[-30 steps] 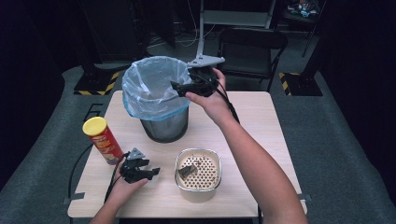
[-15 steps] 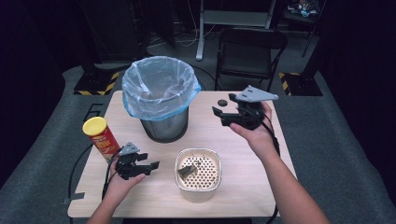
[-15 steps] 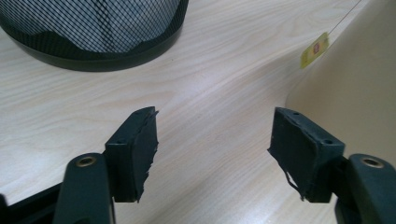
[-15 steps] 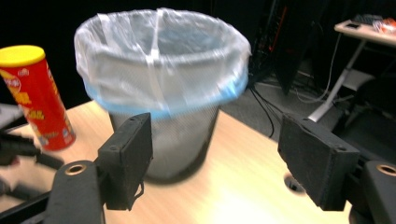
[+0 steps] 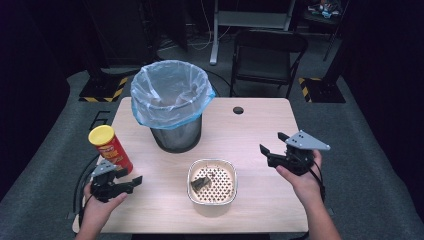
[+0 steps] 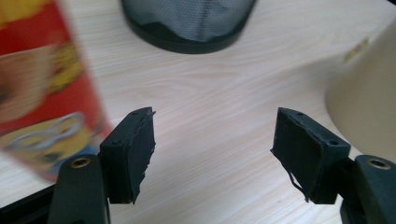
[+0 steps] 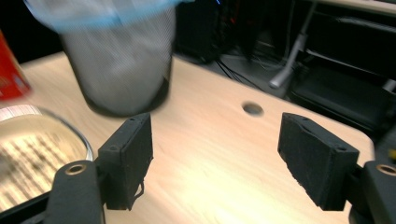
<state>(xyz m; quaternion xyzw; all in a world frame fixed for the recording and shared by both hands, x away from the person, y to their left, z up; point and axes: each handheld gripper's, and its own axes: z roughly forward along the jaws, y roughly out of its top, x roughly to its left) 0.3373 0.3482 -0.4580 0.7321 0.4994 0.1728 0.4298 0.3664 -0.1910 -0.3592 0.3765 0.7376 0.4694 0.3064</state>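
Perforated cream bowl (image 5: 212,181) at counter (image 5: 250,130) front centre, 1 crumpled dark scrap (image 5: 200,183) inside, possibly foil. Likely step: clearing scraps into lined mesh bin (image 5: 172,105); next reach into bowl. Right gripper (image 5: 272,145) spread, empty. Left gripper (image 5: 131,181) spread, empty, just beside red chip can (image 5: 110,148).

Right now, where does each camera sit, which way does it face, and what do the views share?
High view: above the person's side, looking forward and down at the table; both forearms show.
Left gripper view: rides the left gripper, faces the mesh bin; open jaws show.
Right gripper view: rides the right gripper, faces the bin too.
Shared: bin, chip can, perforated bowl.
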